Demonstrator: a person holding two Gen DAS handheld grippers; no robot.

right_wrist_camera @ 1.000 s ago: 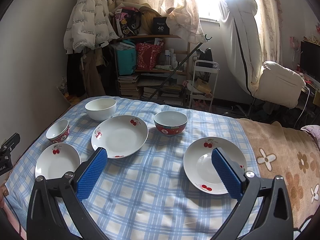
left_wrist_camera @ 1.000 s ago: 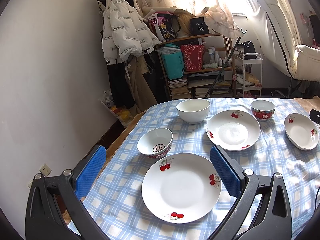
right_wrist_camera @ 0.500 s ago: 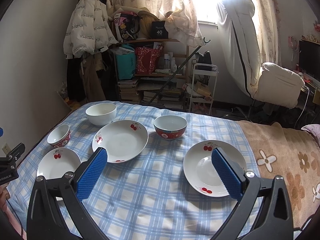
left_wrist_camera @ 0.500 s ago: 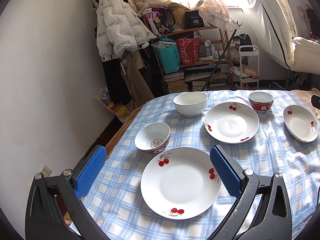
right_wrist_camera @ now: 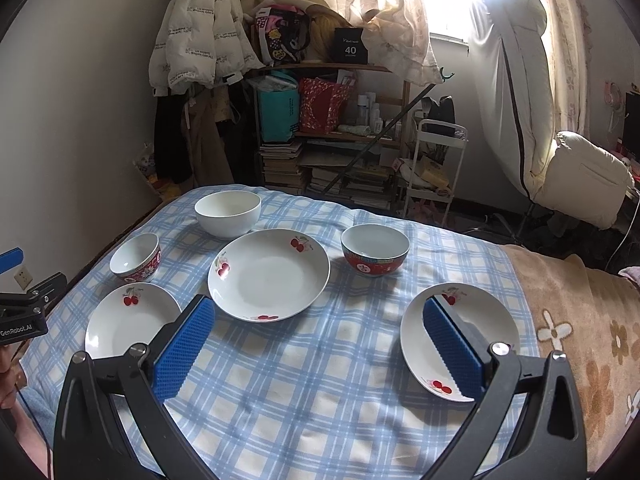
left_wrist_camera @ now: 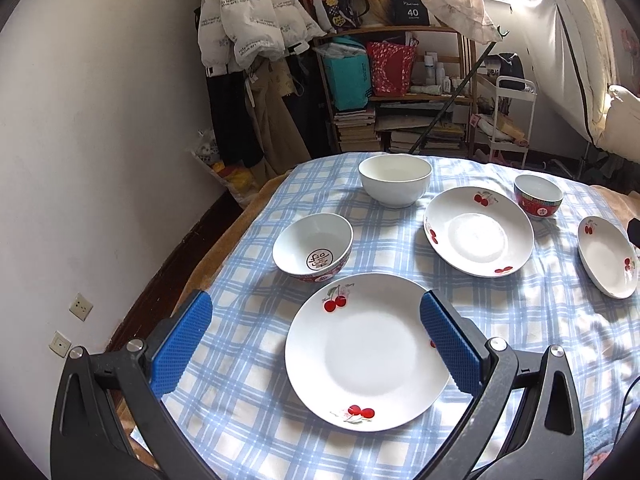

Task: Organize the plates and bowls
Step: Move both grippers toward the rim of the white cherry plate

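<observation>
My left gripper (left_wrist_camera: 316, 344) wide open, empty, hovering over near cherry plate (left_wrist_camera: 366, 354); plate sits between pads, dead ahead. My right gripper (right_wrist_camera: 320, 354) also spread, holding nothing; right cherry plate (right_wrist_camera: 460, 338) under right pad. Farther: middle plate (right_wrist_camera: 269, 274), three bowls on checked cloth (right_wrist_camera: 320, 380).

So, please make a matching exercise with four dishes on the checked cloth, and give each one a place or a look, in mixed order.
Things:
1. plain white bowl
2. largest cherry plate
3. red bowl with white inside
4. rightmost cherry plate

Descriptions:
a. partly behind the right gripper's blue finger
b. in the middle of the cloth
c. far left, no pattern
d. far right of the large plate

Pairs: 1-c, 2-b, 3-d, 4-a
</observation>
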